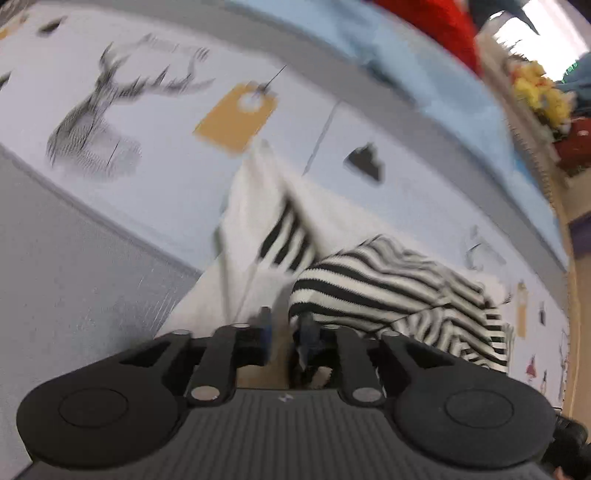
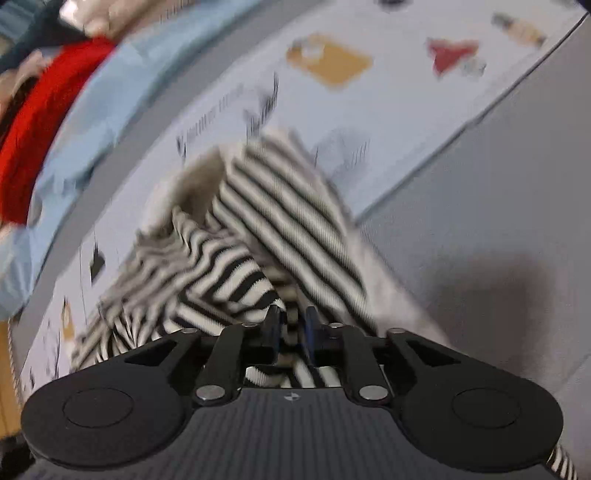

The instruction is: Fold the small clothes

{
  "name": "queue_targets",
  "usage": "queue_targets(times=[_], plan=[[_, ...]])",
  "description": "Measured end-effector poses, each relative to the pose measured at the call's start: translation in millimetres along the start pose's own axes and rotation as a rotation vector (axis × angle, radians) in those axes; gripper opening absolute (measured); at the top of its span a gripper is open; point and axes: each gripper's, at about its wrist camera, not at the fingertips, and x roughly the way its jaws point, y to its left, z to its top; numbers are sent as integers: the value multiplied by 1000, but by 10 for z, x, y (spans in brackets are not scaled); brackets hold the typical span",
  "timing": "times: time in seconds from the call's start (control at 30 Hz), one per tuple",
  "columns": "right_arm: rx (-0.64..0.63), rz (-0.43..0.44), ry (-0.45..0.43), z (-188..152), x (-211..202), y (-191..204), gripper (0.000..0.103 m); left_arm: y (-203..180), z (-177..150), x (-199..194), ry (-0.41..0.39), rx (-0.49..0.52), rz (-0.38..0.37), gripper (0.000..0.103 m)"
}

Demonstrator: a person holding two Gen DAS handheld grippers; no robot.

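A small black-and-white striped garment with a white part lies bunched on a pale printed sheet. My left gripper points down at its near edge. The jaws stand a little apart, with white cloth showing in the gap and no pad pressing on it. In the right wrist view the same striped garment rises in a fold ahead of my right gripper. Its jaws are also slightly apart, with striped fabric lying loosely between them. Both views are blurred.
The sheet carries a deer print and a tan tag print. Grey matting borders it. A light blue cloth and a red cloth lie at the far edge. A yellow object sits at the far right.
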Motion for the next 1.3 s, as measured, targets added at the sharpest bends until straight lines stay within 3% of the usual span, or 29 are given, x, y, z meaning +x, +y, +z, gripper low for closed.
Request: queue_targets(times=[0.07,0.17,0.23,0.3,0.37,0.43,0.5,0.57,0.63,0.77,0.83,0.9,0.97,1.03,1.17,1.3], plan=[[-55,-6,-118,42,-161,84,19,-138,23,-163,-116,60,-25,32],[-144,71,-210,85,-315,219,28,-325,-14,-327,-213,162,-84,32],[-176,167,-176,74,-300,268,33,-411,-64,-312,-188,209,-132,32],[-213,253,-84,23,-217,352,35,-444,-117,-205,-116,238,-139,32],[-218,296,44,-42,-66,382,35,-416,-206,59,30,277,-38,32],[-204,216,181,-118,165,353,35,-271,-299,298,142,232,70,30],[-164,109,244,-169,343,233,31,-193,-305,376,179,189,55,30],[-121,98,247,-126,372,152,26,-252,-251,271,150,213,47,31],[-138,96,184,-67,241,204,27,-307,-215,141,99,227,6,35],[-165,201,104,40,45,277,30,-409,-171,-63,-30,225,-89,36],[-171,183,109,40,50,256,31,-428,-172,49,-5,242,-47,35],[-140,102,135,50,166,156,31,-383,-223,304,103,276,84,32],[-97,80,164,-48,254,66,30,-325,-248,422,148,269,111,28],[-89,89,170,-27,260,45,30,-355,-217,320,125,255,87,29],[-79,125,119,21,95,82,32,-425,-214,-128,-21,279,-2,35],[-149,217,-57,45,-526,166,32,-427,-359,-762,-176,296,-14,35]])
